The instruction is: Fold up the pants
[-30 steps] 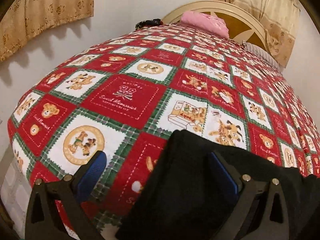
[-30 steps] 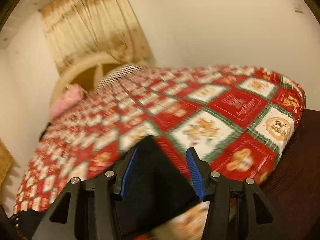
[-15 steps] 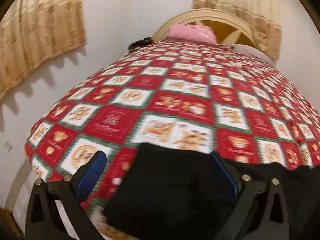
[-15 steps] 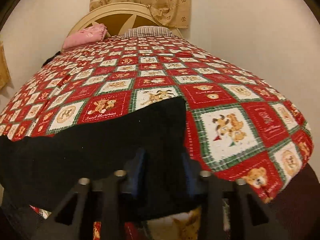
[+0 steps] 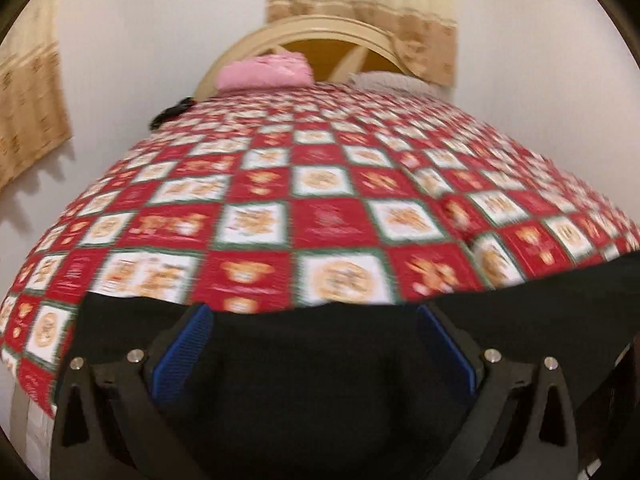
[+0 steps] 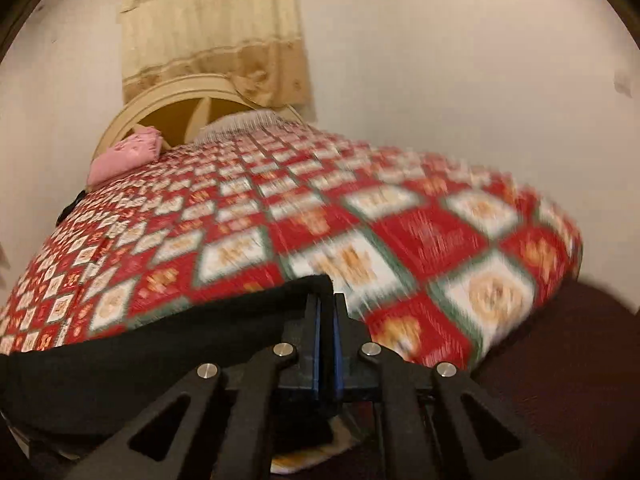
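Observation:
Black pants [image 5: 320,380] lie across the near edge of a bed with a red, white and green bear quilt [image 5: 320,220]. My left gripper [image 5: 313,314] hovers over the pants, open wide, and black cloth spans the gap below its blue pads [image 5: 184,352]. In the right wrist view the pants [image 6: 160,344] stretch away to the left. My right gripper [image 6: 327,302] is at their right corner. Its jaws are closing and pinch a thin fold of the black cloth, and the quilt [image 6: 420,240] lies beyond them.
A pink pillow [image 5: 264,70] and a striped pillow [image 5: 392,80] rest against the cream headboard [image 5: 320,28]. A small dark object [image 5: 172,112] sits at the bed's far left edge. Walls and curtains close in on both sides. A dark brown surface [image 6: 560,360] lies right of the bed's corner.
My right gripper went from open around the pants' corner to pinched shut on it. My left gripper swept sideways along the pants' edge and stayed open.

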Demonstrator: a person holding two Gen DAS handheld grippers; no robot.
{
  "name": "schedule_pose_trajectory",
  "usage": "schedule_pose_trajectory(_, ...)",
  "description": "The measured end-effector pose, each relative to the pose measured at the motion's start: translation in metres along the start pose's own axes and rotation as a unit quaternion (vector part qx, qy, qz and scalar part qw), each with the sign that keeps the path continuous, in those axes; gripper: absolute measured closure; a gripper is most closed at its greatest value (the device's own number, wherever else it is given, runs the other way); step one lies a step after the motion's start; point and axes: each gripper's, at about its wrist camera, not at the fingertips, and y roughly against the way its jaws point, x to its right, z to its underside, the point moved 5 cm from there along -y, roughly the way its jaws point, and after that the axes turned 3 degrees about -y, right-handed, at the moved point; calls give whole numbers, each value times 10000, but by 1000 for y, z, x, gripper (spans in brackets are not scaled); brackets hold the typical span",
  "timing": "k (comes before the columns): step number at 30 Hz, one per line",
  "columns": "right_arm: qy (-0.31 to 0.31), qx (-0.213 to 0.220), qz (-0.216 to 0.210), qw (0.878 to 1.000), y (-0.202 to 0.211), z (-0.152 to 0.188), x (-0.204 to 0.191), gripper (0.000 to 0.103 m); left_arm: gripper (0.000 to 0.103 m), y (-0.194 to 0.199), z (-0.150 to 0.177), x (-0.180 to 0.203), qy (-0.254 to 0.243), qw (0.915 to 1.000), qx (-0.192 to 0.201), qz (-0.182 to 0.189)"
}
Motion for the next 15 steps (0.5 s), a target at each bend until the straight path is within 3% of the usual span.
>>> schedule_pose_trajectory(3,31,87,-113,9999,-2,14,-3,98,0,-12,12,37,-452,9986,-225,164)
schedule_pose_trajectory(7,-824,50,-851,9929,7,8,12,94,0,-18,33,65,-861,9941,-542,381)
schedule_pose_trajectory(10,-1329,298,-959,9860,24,6,28,84,0,-17,49,71,-981,9929,-543,399)
schedule_pose_trajectory(12,-1742,585,-1052,9773,40,5,39,68,0,-15,52,68,-879,9931,-602,497)
schedule_pose_trajectory(14,-2126,846,-1241,9655,55,8,44,34,0,-13,51,67,-816,9930,-641,557)
schedule_pose_trajectory(15,-2195,906,-1320,9624,58,9,44,33,0,-13,51,67,-818,9929,-659,564)
